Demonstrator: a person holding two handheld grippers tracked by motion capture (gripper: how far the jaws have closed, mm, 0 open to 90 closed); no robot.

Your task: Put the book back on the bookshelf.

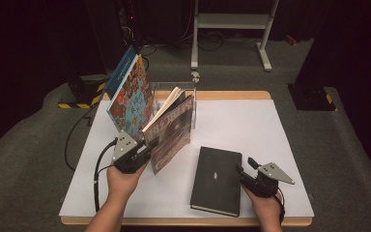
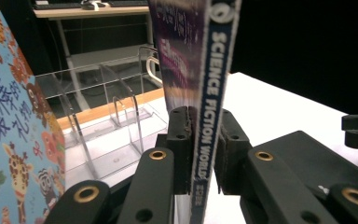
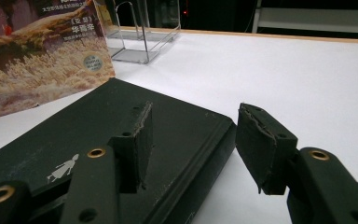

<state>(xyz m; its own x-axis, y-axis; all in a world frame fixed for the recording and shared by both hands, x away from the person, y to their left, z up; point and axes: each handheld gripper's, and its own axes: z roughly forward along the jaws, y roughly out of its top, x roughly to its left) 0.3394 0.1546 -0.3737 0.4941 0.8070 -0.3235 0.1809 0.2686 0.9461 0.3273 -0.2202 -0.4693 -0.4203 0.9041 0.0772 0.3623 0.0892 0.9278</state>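
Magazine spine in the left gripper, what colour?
Blue with white lettering, on the magazine spine; clearest in the left gripper view.

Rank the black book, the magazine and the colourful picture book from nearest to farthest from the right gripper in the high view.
1. black book, lying flat just left of the right gripper
2. magazine, upright, farther left
3. colourful picture book, leaning, far left

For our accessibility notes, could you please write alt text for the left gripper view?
The left hand-held gripper clamps the spine of an upright purple magazine lettered "Science Fiction World". A colourful cartoon-animal picture book stands at the left, a clear acrylic book rack behind on the white table.
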